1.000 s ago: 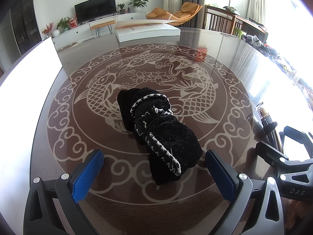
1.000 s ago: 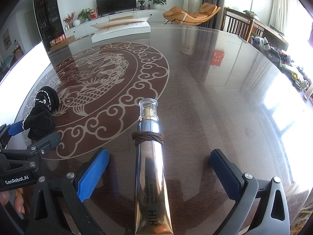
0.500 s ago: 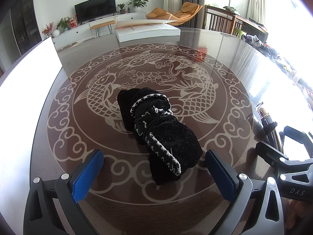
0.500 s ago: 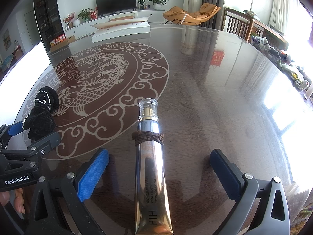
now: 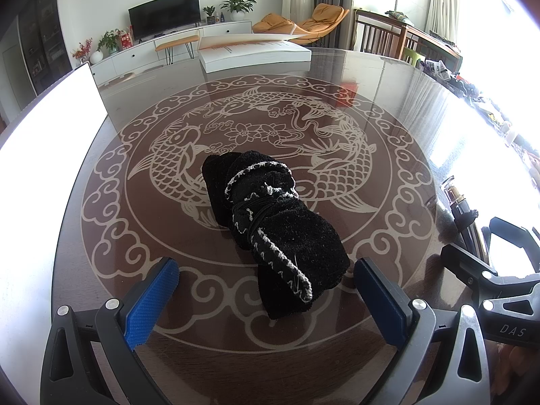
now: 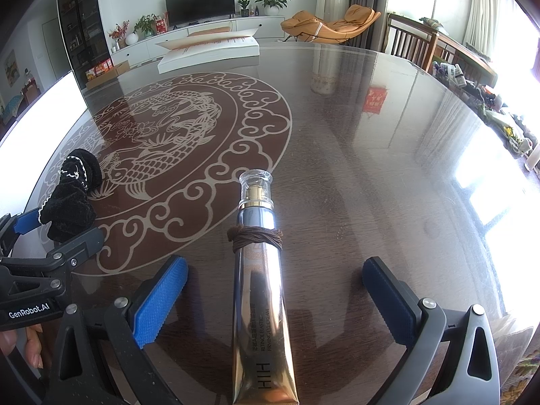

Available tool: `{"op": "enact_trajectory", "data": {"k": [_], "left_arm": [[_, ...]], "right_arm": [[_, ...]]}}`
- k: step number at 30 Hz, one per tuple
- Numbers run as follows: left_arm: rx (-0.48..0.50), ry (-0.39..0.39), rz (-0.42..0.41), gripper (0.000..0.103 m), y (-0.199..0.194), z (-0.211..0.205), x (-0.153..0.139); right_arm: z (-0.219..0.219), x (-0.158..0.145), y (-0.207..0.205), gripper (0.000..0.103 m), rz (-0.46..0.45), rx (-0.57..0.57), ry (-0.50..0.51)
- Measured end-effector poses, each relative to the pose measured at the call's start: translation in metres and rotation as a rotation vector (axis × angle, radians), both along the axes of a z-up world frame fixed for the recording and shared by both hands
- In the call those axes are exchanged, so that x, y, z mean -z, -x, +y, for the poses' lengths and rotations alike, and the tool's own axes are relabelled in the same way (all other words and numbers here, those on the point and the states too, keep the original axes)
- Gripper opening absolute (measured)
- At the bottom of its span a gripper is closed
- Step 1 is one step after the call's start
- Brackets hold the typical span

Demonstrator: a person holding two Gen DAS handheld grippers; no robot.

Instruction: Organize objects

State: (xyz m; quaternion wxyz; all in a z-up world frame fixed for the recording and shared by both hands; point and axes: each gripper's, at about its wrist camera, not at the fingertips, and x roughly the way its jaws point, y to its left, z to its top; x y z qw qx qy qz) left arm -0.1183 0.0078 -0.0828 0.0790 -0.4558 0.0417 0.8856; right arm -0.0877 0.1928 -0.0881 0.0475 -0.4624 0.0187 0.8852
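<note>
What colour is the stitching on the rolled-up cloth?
White, zigzagging along the black cloth; clearest in the left wrist view.

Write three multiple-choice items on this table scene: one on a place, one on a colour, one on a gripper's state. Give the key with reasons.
1. Where does the rolled black cloth with white stitching lie?
A. on the fish pattern of the dark glossy table
B. on the white box
C. in a jaw grip

2. What colour is the band wound around the metallic cream tube?
A. red
B. brown
C. white

3. How does the right gripper stand?
A. shut on the tube
B. shut on nothing
C. open

Key: 1 A, fish outlines show around the cloth; 2 B, the brown band circles the neck; 3 C, both blue pads stand clear of the tube.
</note>
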Motion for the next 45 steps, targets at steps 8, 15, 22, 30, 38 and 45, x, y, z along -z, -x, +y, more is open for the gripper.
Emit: {"op": "enact_trajectory", "data": {"k": [8, 15, 22, 30, 38, 45], "left_arm": [[0.05, -0.034, -0.104, 0.103, 0.003, -0.012, -0.006], [-0.057, -0.186, -0.08, 0.103, 0.02, -0.031, -0.027], [0.044, -0.014, -0.048, 0.04, 0.033, 0.001, -0.018], [0.061, -0.103, 0.033, 0.037, -0.014, -0.014, -0.042], [0.023, -0.28, 0.128, 0.037, -0.084, -0.083, -0.126], [-0.208, -0.166, 0.182, 0.037, -0.108, -0.212, -0.168]], "right_arm": [[0.0, 0.0, 0.0, 0.103, 0.0, -0.001, 0.002], [0.0, 0.0, 0.001, 0.103, -0.002, -0.001, 0.002], [0.021, -0.016, -0.001, 0.095, -0.074, -0.029, 0.162], [-0.008, -0.02, 0.014, 0.026, -0.196, -0.11, 0.041], [-0.038, -0.089, -0.012, 0.025, -0.041, -0.179, 0.213], [-0.181, -0.186, -0.008, 0.026, 0.092, -0.499, 0.341]]}}
